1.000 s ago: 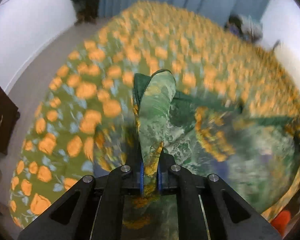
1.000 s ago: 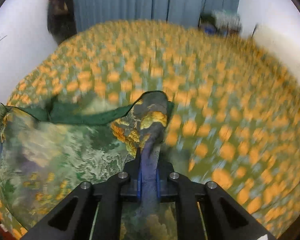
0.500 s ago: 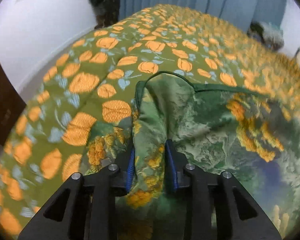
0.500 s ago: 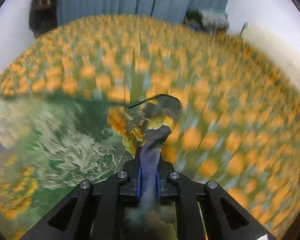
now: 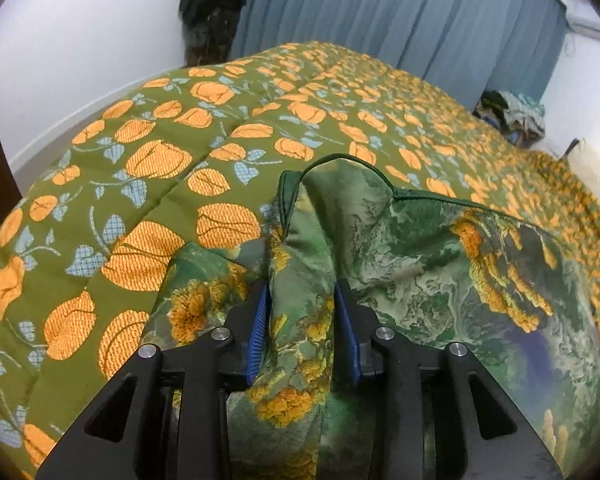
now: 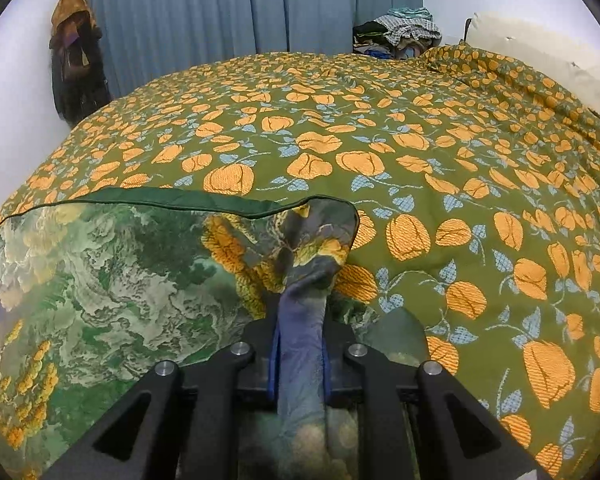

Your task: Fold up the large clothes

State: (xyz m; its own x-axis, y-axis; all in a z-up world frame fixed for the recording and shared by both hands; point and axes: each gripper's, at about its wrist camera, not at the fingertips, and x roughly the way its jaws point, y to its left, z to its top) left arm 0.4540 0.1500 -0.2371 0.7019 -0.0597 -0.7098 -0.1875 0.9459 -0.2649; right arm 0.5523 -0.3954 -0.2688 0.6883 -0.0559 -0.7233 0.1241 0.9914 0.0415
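Bedspread (image 6: pixel 380 128), olive with orange blooms, fills both views; I read no writing or label anywhere. Blue curtain (image 6: pixel 220 4) hangs behind, a clothes pile (image 6: pixel 400 36) at the far corner. My garment (image 5: pixel 440 264), green and gold print with a dark hem, lies spread on the bedspread between my two tools. My left gripper (image 5: pixel 302 312) has just been parting its jaws: they stand apart with a fold loose between them. My right gripper (image 6: pixel 300 320) has just begun easing open too, its narrow jaws close against a bunched corner.
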